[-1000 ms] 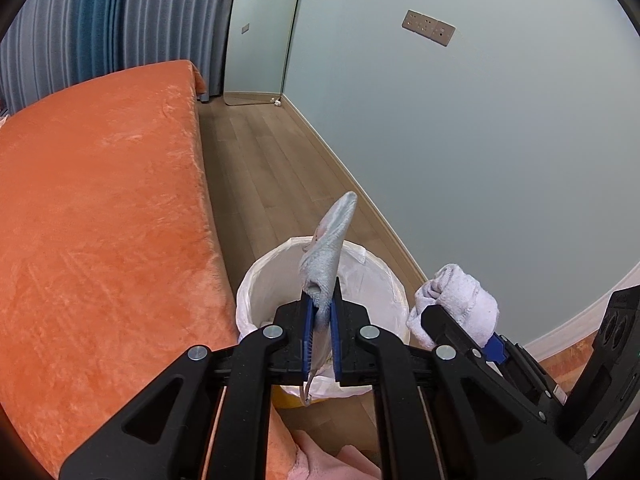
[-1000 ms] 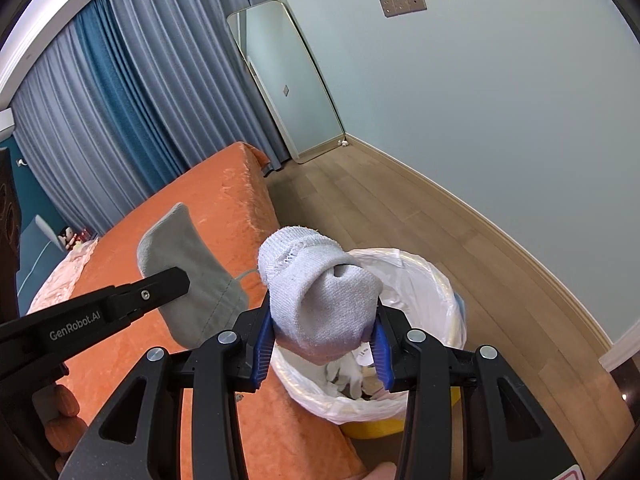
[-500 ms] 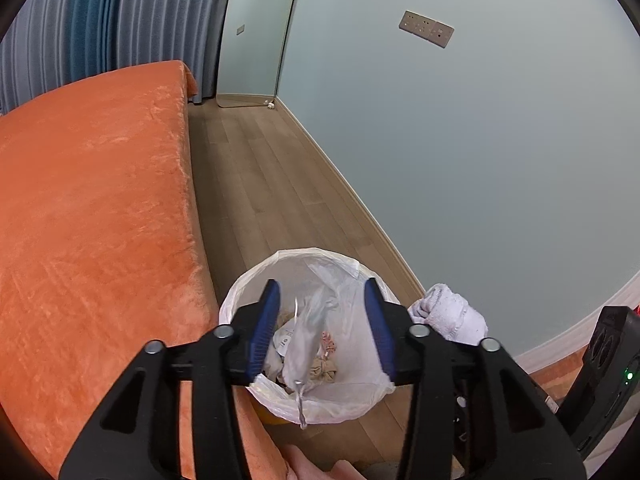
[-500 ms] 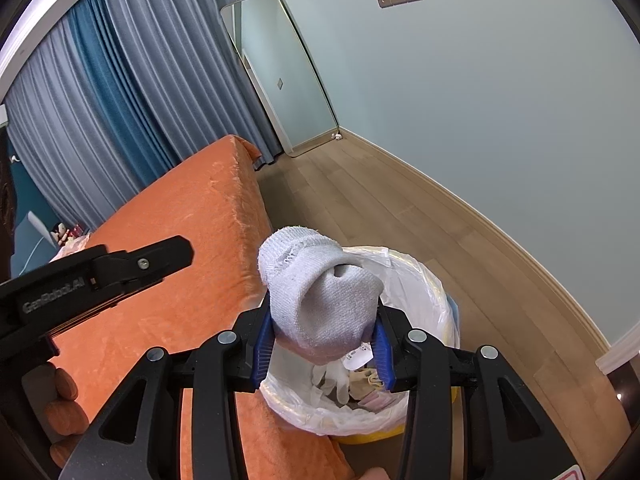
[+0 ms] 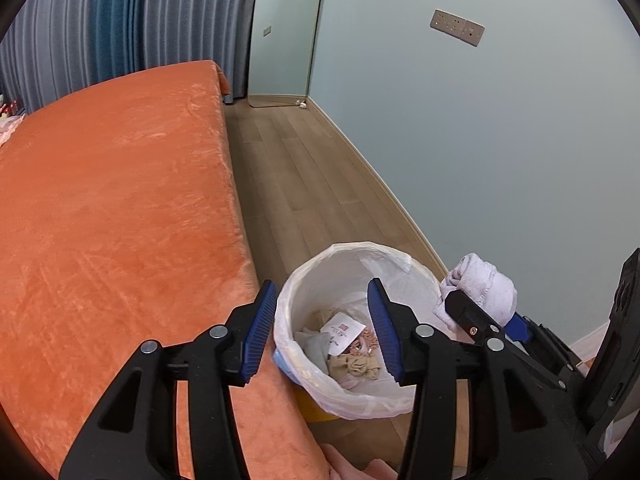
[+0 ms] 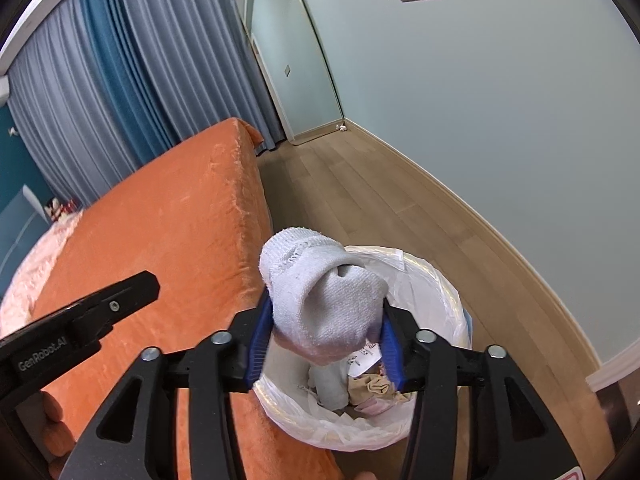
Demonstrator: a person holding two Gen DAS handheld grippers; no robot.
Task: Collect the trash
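Above bin [image 6: 436, 280] – sock [image 6: 324, 304] btwn opening right gripper [image 6: 324, 340] fingers.

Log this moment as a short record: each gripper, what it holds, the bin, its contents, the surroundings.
left gripper: open, nothing between its pads, above the bin
right gripper: jaws opening, white sock still between the pads, over the bin
trash bin: yellow, white plastic liner, on the wooden floor beside the bed
bin contents: grey sock, printed paper slip, beige crumpled cloth
bed: orange plush cover
background: mirror leaning on the wall, curtains
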